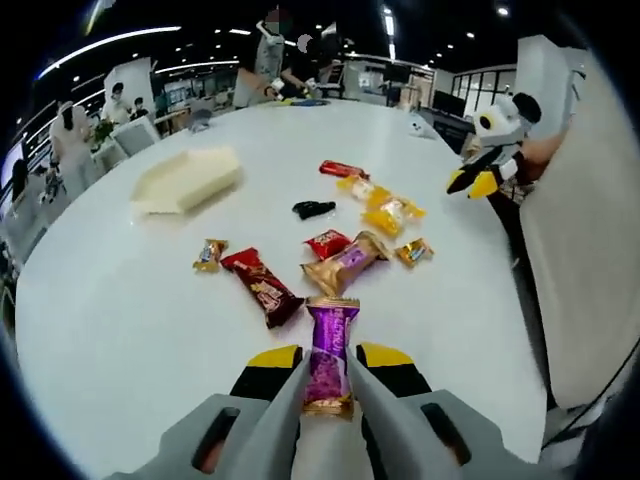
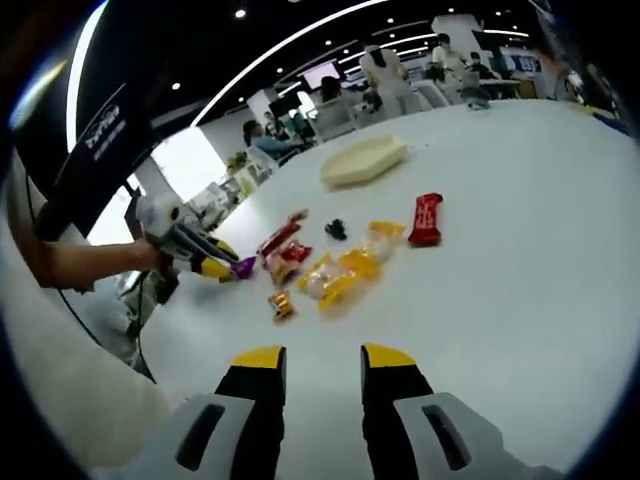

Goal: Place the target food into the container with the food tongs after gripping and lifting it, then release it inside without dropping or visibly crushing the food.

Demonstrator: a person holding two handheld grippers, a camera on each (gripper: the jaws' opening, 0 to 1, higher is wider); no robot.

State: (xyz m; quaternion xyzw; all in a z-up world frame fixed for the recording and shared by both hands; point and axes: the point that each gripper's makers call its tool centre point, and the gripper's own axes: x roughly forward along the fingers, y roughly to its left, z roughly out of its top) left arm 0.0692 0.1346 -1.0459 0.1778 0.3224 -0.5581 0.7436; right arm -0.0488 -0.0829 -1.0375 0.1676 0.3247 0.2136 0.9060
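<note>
Purple foil-wrapped candy bar [image 1: 331, 358] sits clamped between the grey yellow-tipped jaws of the left tool [image 1: 329, 378], lengthwise along them, its far end poking out toward 12 o'clock over the round white bench [image 1: 120, 330]. Just beyond it, at 12, a gold-and-purple wrapped snack [image 1: 347, 264]; at 11, a dark red wrapped bar [image 1: 263, 287] w/ a small gold candy [image 1: 210, 254] further left. Small red packet [image 1: 327, 243] lies touching the gold-purple snack's far side; a small orange-gold candy [image 1: 414, 251] sits at 1. Further out: yellow-orange clear packets [image 1: 383, 207], a small black object [image 1: 314, 209], then a red wrapped bar [image 1: 343, 169]. Cream plastic lidded container [image 1: 187, 180] rests at 10–11, well apart from the snacks, candy not in it. Right tool shows at 2 o'clock in left gripper view, held off the bench edge.

Right tool [image 2: 320, 375] in its own view: jaws apart, nothing between them, hovering over bare bench. At 10 o'clock the left tool appears w/ the purple bar in its tips, a hand [image 2: 95, 262] behind it. Container at 12, far side. People stand and sit beyond the bench.
</note>
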